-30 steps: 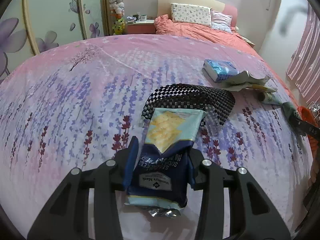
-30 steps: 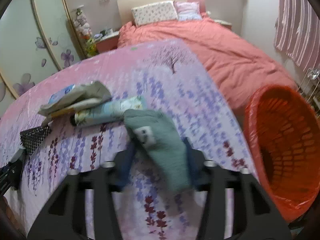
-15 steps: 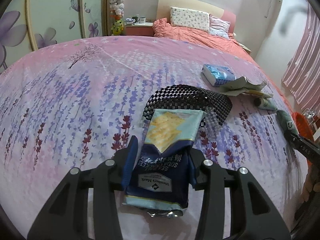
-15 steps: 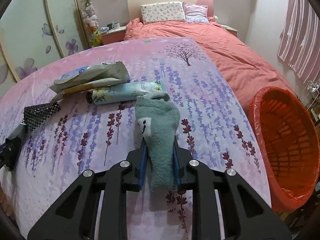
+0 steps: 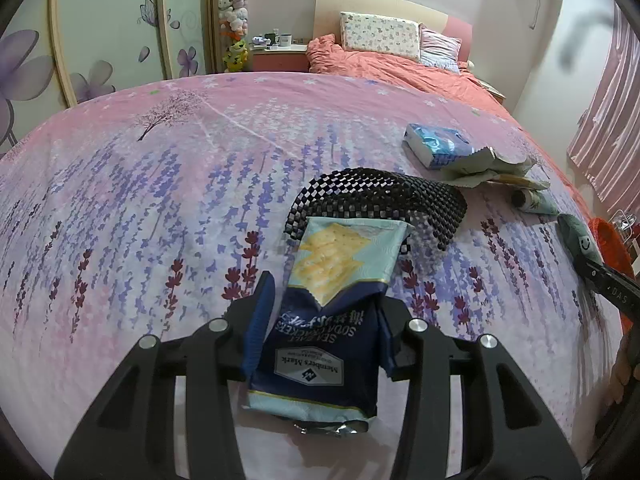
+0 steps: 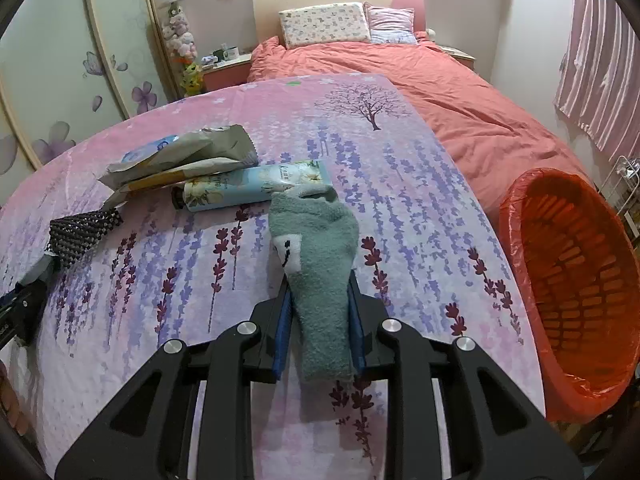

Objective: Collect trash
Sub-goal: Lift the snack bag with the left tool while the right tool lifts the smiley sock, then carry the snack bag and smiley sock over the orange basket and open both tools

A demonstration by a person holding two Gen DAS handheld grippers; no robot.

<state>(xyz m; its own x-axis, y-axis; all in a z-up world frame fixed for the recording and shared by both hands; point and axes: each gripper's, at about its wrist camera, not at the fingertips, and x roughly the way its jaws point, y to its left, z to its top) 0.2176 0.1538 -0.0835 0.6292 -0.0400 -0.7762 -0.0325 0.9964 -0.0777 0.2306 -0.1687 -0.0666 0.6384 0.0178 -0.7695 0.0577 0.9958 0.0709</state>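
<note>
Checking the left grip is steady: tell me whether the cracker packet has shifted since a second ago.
No. The cracker packet sits in the left tongs with its top edge overlapping the black mesh mat just as before.

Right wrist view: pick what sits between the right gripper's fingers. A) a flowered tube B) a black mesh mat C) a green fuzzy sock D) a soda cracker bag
C: the green fuzzy sock lies between the blue pads of the right gripper, its smiley patch facing up, while the flowered tube lies on the bedspread beyond it.
</note>
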